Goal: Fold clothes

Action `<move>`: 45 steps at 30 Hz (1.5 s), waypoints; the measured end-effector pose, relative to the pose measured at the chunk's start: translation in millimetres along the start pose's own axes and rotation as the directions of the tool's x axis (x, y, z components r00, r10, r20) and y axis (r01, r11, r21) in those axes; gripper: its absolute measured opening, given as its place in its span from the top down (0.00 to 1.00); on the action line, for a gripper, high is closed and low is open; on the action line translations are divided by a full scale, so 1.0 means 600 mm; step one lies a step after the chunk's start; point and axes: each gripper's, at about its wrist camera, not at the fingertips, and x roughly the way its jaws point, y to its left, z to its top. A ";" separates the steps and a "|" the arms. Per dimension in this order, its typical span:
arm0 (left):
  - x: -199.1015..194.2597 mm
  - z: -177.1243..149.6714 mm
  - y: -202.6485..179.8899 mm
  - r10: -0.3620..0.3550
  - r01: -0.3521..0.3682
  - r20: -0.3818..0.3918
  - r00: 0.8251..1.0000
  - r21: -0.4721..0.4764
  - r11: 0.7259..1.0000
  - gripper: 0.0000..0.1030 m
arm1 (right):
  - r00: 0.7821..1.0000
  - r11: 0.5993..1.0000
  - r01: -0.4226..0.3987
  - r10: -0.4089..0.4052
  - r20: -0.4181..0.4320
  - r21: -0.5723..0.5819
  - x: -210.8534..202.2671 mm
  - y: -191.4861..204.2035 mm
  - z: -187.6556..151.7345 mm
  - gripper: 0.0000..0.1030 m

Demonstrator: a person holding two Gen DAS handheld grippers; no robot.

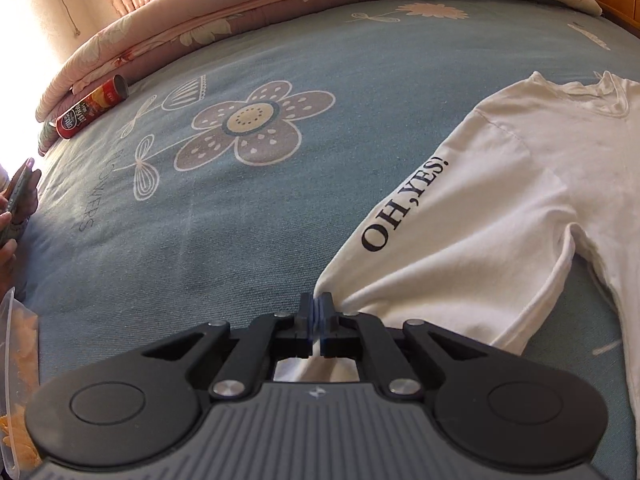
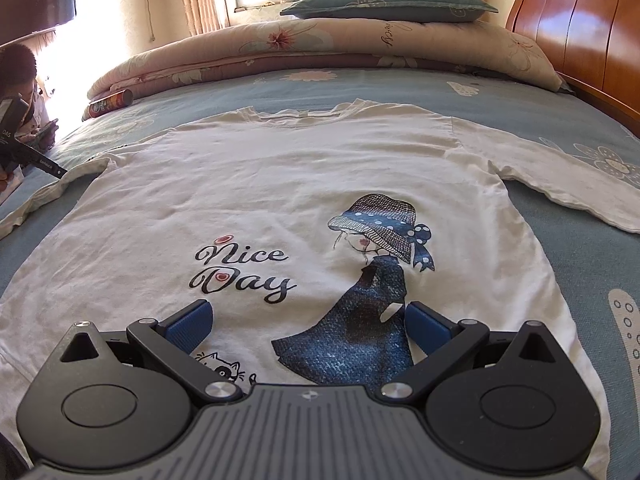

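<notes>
A bed (image 2: 400,88) covered by a blue-grey sheet with large flower prints fills both views, with a folded pink floral quilt (image 2: 320,48) along its far edge, a teal pillow (image 2: 392,2) resting on top of the quilt, and a wooden headboard (image 2: 580,28) at the right. A red snack can (image 1: 92,106) lies on its side on the sheet, just beside the quilt's near fold. The white long-sleeved shirt (image 2: 280,184) lies spread flat on the bed, front up, neckline toward the quilt, with "Nice Day" lettering and a printed girl in a blue hat and dress across the chest. Its sleeve (image 1: 440,240), printed "OH,YES!", runs from the shoulder down toward the left claw (image 1: 319,312), whose blue pads are pressed together on the cuff end of that sleeve; the fabric bunches into a point where it is pinched, and a strip of white cloth shows between the claw's linkages. The right claw (image 2: 308,320) stands wide apart low over the lower front of the shirt, its two blue pads on either side of the printed skirt, holding nothing. At the left edge of the right wrist view a person (image 2: 24,92) sits beside the bed, holding a phone.
</notes>
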 end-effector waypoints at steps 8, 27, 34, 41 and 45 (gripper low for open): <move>-0.056 0.042 0.015 -0.067 0.077 0.136 0.988 -0.068 0.995 0.89 | 1.000 1.000 -0.010 0.010 0.002 0.023 -0.002 -0.004 0.002 0.00; 0.041 0.137 -0.098 -0.147 0.145 0.034 0.989 0.043 0.988 0.98 | 1.000 0.999 -0.024 0.024 -0.004 0.030 -0.004 -0.007 0.003 0.00; 0.044 0.146 -0.081 -0.060 0.066 0.080 0.995 -0.083 0.994 0.96 | 1.000 0.999 -0.029 0.030 -0.006 0.046 -0.006 -0.009 0.004 0.00; -0.077 0.099 -0.110 -0.157 0.157 0.159 0.975 0.016 0.987 0.95 | 0.999 0.998 -0.031 0.031 -0.009 0.060 -0.008 -0.010 0.004 0.00; -0.083 0.058 -0.144 -0.197 0.193 0.089 0.976 0.061 0.979 0.91 | 1.000 0.998 -0.028 0.029 -0.011 0.063 -0.010 -0.010 0.003 0.00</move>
